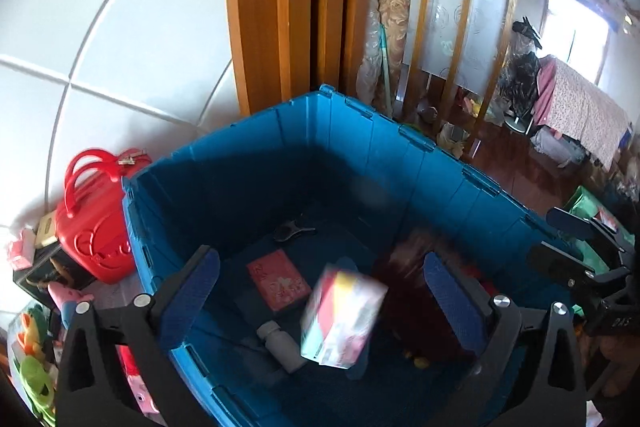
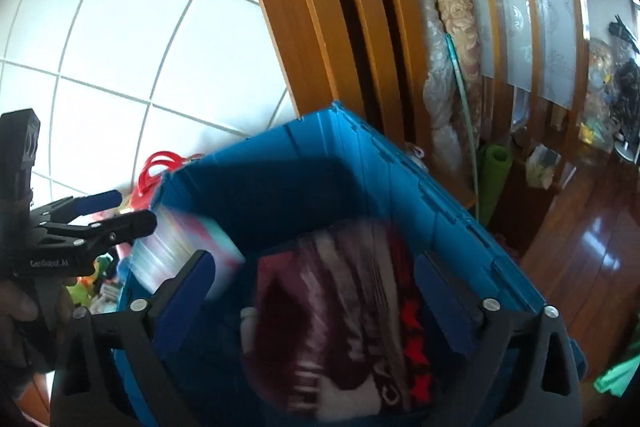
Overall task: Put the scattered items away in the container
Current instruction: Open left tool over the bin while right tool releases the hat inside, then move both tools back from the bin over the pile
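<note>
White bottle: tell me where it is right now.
In the left wrist view, the white bottle lies on the floor of the blue container, near its front-left wall, between the red patterned packet and the blurred, tilted colourful box.

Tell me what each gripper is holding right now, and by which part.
Nothing. Both the left gripper and right gripper are open; a blurred box and maroon packet sit unclamped between them over the blue bin.

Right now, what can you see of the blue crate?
The blue crate is an open-topped bin of what looks like rigid plastic, with ribbed walls and a notched rim. It stands upright by a white tiled wall and a wooden door frame, a red case beside it. Inside lie a red packet, a white bottle and a dark tool.
</note>
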A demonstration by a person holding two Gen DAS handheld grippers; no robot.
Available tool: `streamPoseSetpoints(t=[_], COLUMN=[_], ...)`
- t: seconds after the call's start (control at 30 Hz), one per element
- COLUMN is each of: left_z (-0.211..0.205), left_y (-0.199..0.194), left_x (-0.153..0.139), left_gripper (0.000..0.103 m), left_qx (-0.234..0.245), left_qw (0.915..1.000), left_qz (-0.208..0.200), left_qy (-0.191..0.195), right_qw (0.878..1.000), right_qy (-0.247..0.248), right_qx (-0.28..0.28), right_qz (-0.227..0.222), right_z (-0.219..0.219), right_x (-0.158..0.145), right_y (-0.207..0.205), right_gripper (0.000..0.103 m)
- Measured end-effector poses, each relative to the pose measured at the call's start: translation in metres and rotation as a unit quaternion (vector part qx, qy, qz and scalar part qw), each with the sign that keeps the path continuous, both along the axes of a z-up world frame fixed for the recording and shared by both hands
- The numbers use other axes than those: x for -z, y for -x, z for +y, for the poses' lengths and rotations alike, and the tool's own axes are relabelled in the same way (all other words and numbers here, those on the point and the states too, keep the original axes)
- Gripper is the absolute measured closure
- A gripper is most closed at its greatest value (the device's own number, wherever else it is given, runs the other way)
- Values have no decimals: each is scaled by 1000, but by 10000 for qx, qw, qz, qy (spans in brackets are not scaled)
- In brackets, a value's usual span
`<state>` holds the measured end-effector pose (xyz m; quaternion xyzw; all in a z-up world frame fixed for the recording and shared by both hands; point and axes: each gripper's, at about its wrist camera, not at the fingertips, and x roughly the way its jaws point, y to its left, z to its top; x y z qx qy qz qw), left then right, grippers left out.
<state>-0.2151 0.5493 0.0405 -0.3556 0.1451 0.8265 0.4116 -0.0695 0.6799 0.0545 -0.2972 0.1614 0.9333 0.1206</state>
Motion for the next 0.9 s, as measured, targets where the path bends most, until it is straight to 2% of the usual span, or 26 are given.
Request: streamPoseSetpoints(t=[0.2, 0.47, 0.67, 0.9], left_z=[-21, -69, -123, -207], left_y=[4, 4, 4, 8], left_x=[3, 5, 11, 22], left_gripper=[0, 0, 0, 0], left_qx=[-169, -527, -932, -1585], left_qw=[9998, 9986, 9955, 9871], left_qz=[-76, -89, -118, -200], left_qy=[45, 18, 82, 117], right_qw=[10000, 9995, 9976, 9919], right_qy=[20, 0, -7, -74], right_qx=[-4, -320, -680, -1264], right_qz=[-13, 74, 155, 134], right_z=[-2, -26, -61, -118], right_x=[-1, -6, -9, -10], right_y=[0, 11, 25, 51], right_gripper=[1, 1, 1, 1])
